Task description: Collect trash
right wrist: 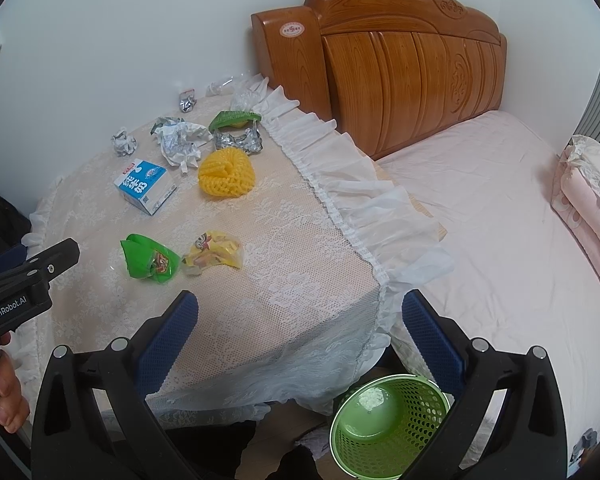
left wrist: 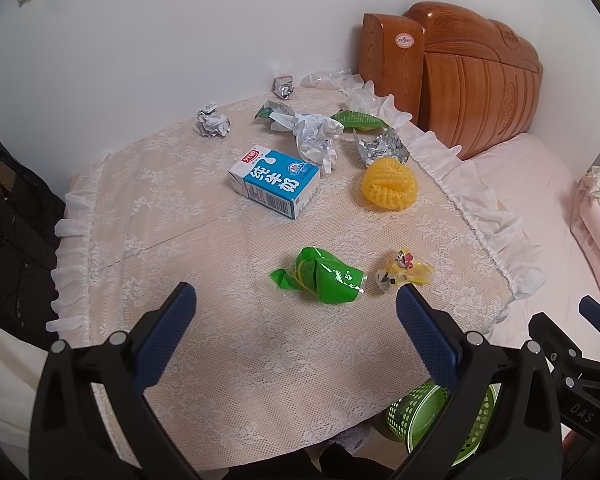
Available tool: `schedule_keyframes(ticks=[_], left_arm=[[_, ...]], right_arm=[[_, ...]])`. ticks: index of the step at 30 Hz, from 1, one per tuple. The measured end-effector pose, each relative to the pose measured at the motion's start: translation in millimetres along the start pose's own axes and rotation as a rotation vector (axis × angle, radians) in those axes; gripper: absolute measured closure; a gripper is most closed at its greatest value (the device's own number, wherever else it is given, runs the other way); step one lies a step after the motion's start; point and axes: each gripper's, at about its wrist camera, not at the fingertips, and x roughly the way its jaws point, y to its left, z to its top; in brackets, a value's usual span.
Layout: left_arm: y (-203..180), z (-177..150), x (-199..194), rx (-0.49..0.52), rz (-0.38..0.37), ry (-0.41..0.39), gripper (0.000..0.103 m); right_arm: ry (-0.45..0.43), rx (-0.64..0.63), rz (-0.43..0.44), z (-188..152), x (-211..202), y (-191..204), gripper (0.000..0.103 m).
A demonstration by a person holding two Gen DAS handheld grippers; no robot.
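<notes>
hovering wide open and empty, the left gripper (left wrist: 296, 304) is being lined up on the crumpled green plastic wrapper (left wrist: 326, 276) near the lace-covered table's (left wrist: 236, 360) front; the right gripper (right wrist: 300, 312) is likewise spread. judged next: a descent, a pinch, then a carry to the green mesh bin (right wrist: 384, 420) below. "genrobot.ai" is being shown on the left gripper's body; the blue-and-white milk carton (left wrist: 274, 184) is bearing chinese print.

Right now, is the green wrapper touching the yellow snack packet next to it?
Apart. The left wrist view shows bare lace cloth between the green wrapper and the yellow snack packet.
</notes>
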Motion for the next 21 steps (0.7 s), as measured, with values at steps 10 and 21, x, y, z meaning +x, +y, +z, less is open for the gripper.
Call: schedule_keyframes(ticks=[10,21], left_arm=[[2.5,0.4,2.6,-0.004,0.002,0.008,0.007],[2.7,0.3,2.8,-0.003,0.002,0.009,0.007]], right_arm=[[0.004,0.000,-0.002,-0.4,1.6,-1.7,0.002],[0.007,0.000,-0.003,0.3,2.3,-1.8,0.002]])
